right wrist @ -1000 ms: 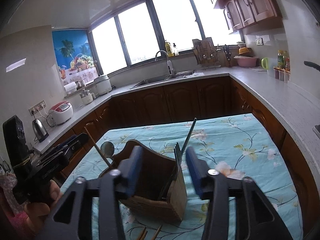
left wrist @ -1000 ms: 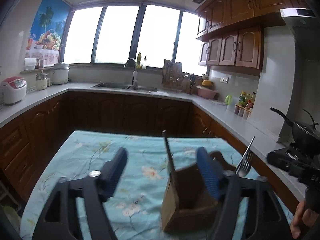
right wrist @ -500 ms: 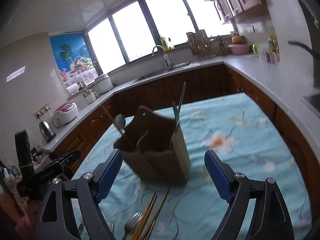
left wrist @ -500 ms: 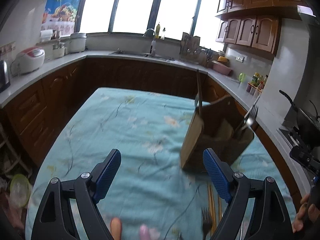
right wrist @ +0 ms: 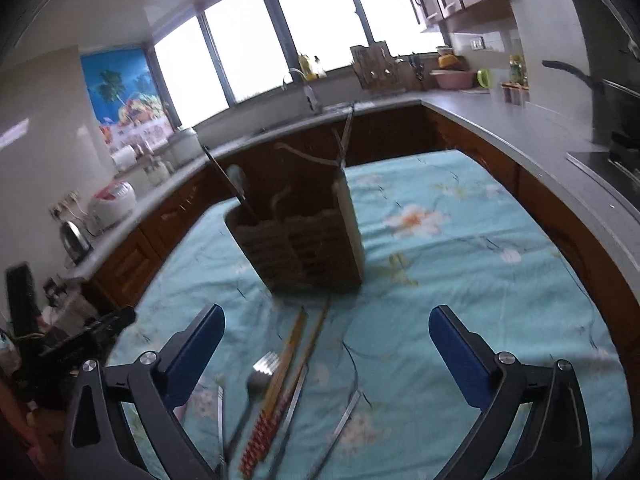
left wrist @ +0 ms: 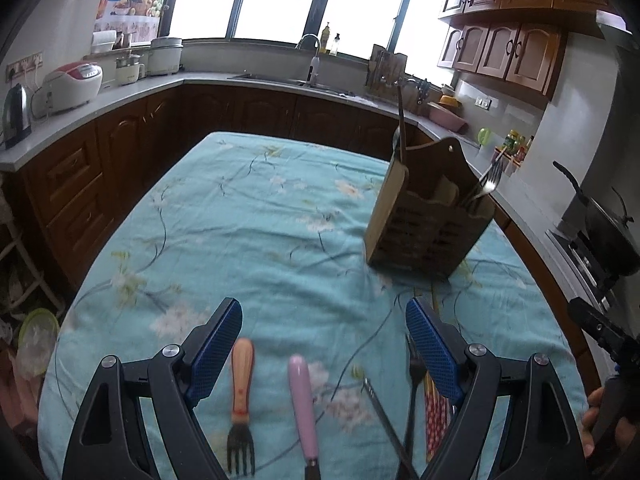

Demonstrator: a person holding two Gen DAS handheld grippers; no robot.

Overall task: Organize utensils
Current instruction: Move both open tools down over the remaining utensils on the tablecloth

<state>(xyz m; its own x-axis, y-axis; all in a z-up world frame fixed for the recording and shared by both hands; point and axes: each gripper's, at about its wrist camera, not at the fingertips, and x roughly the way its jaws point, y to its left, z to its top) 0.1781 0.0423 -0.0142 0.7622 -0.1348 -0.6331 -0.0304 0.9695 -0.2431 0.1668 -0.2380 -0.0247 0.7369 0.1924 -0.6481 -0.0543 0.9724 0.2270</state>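
Note:
A brown wooden utensil caddy (left wrist: 430, 216) (right wrist: 304, 248) stands on the teal floral tablecloth (left wrist: 256, 216) with a fork, a spoon and chopsticks in it. My left gripper (left wrist: 324, 330) is open over the near cloth. Between its fingers lie a wooden-handled fork (left wrist: 241, 392) and a pink-handled utensil (left wrist: 303, 396); a dark fork (left wrist: 414, 392) lies by its right finger. My right gripper (right wrist: 326, 334) hangs in front of the caddy, its jaws opening, nothing gripped. Below it lie chopsticks (right wrist: 296, 352), a steel fork (right wrist: 256, 376) and metal tongs (right wrist: 340, 424).
Grey counters with dark wood cabinets wrap round the table. A rice cooker (left wrist: 72, 86) and kettle (left wrist: 16, 114) stand left, a sink (left wrist: 280, 78) at the back, a black pan (left wrist: 604, 228) on the stove at right. A person's hand (left wrist: 600, 428) holds the other gripper at the right edge.
Both grippers have drawn back from the caddy and dipped, bringing the loose utensils on the cloth into view. The right jaws have spread wider; a second ago they flanked the caddy.

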